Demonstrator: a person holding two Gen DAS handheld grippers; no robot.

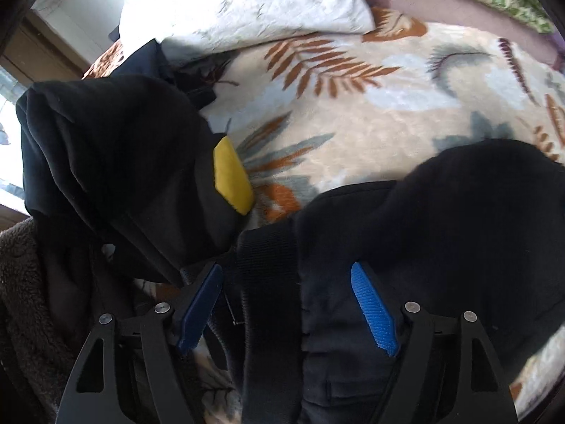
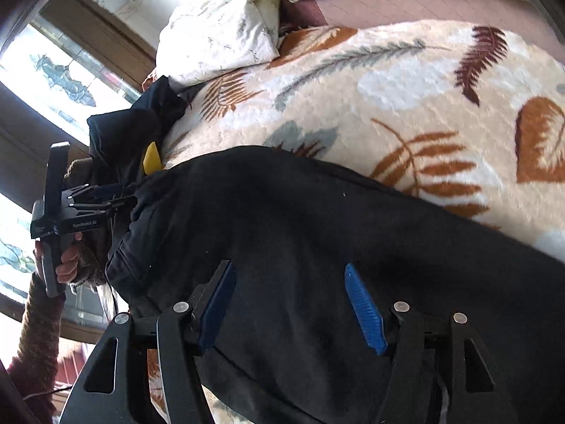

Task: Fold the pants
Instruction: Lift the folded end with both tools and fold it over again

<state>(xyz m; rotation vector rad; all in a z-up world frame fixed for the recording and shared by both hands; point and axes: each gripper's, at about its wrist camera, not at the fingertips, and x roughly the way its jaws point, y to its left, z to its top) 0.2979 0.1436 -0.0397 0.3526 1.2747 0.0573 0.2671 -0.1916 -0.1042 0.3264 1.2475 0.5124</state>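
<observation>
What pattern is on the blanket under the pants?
Cream blanket with rust, grey and maroon fern leaves; clearest in the right wrist view.

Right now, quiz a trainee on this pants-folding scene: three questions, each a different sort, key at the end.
1. True or false: the left gripper is clamped shut on the black pants.
2. What do the pants lie on? A) bare wooden floor B) leaf-patterned blanket C) metal tray
3. Fill in: the patch on the dark garment beside the pants is ____.

Key: 1 false, its jaws stand open over the cloth; 2 B; 3 yellow.
</observation>
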